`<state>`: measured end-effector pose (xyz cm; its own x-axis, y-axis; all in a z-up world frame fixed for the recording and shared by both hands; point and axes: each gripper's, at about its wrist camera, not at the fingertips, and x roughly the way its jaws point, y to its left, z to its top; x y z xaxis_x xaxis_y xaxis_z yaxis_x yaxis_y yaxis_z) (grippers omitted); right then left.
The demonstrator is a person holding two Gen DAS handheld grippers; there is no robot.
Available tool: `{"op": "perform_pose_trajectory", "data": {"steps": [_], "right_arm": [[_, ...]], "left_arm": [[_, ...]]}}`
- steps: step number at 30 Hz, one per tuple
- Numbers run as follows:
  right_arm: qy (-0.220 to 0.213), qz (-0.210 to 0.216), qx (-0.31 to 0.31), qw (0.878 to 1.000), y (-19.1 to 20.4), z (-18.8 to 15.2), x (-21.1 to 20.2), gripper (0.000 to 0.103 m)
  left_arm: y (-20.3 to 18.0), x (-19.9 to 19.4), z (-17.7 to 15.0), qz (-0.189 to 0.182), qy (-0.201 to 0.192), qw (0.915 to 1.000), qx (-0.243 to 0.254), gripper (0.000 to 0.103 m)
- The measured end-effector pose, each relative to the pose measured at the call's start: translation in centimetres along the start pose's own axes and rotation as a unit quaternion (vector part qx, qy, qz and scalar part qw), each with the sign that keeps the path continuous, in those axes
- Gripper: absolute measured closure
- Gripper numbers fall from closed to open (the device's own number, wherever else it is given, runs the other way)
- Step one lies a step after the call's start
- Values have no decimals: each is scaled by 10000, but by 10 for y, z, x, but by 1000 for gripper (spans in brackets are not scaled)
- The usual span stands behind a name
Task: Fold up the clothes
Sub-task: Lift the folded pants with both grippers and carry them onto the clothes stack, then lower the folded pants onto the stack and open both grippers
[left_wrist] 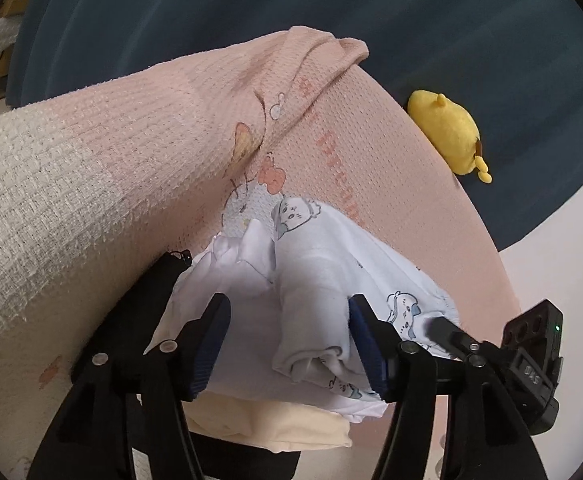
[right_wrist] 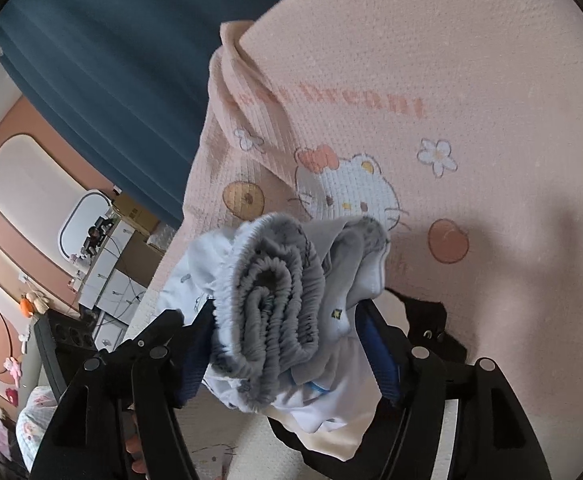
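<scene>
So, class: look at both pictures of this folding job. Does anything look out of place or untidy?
Yes. A yellow plush toy lies at the edge of the pink blanket, nothing to do with the clothes. The blanket's far corner is rucked into folds. The white printed garment is bunched, not flat, on a pile with its grey elastic waistband scrunched up.

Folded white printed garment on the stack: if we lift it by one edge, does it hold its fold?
Probably not. The white garment looks thin and floppy, already slumping in soft folds, so it would likely unfold and hang. Its gathered elastic waistband is bulkier and may drag that end down. Likely light; the cream garment beneath might shift too.
</scene>
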<state>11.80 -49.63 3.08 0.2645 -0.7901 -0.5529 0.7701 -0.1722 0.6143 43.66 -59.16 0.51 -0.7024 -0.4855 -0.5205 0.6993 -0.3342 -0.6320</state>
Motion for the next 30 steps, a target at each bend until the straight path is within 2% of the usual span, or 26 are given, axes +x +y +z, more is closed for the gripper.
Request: {"op": "perform_pose_trajectory", "data": {"steps": [6, 10, 13, 16, 18, 19, 20, 22, 25, 26, 27, 30], "right_arm": [[-197, 220, 272, 9992, -4, 20, -25, 34], [-400, -21, 429, 9983, -13, 33, -27, 34], [-257, 108, 676, 9973, -21, 41, -15, 34], [-83, 75, 744, 9972, -22, 44, -4, 34], [-141, 115, 585, 9981, -17, 43, -2, 41], [-139, 179, 509, 9984, -15, 42, -1, 50], [-122, 218, 476, 9986, -14, 41, 0, 64], [50, 182, 493, 9986, -13, 37, 7, 80], [105, 150, 499, 9986, -11, 31, 9, 81], [103, 200, 466, 9987, -9, 30, 8, 81], [97, 232, 425, 9988, -5, 29, 6, 81], [151, 173, 255, 9994, 6, 25, 1, 81]], "left_arm": [[-9, -5, 11, 318, -175, 9992, 155, 45], [-9, -4, 14, 410, -195, 9988, 175, 44], [-8, 0, 17, 470, -134, 9988, 101, 44], [-7, -4, 21, 341, -218, 9992, -11, 44], [-7, -6, 23, 254, -293, 9992, -11, 44], [-7, -6, 24, 267, -320, 9991, 10, 44], [-7, -5, 24, 280, -346, 9990, 31, 45], [-6, -3, 24, 205, -337, 9992, 54, 45], [-1, 0, 16, -234, -98, 9997, -53, 48], [-1, 1, 13, -296, -56, 9995, -91, 56], [0, 1, 12, -301, -19, 9994, -149, 59], [4, 1, 6, -388, 98, 9982, -451, 59]]}}
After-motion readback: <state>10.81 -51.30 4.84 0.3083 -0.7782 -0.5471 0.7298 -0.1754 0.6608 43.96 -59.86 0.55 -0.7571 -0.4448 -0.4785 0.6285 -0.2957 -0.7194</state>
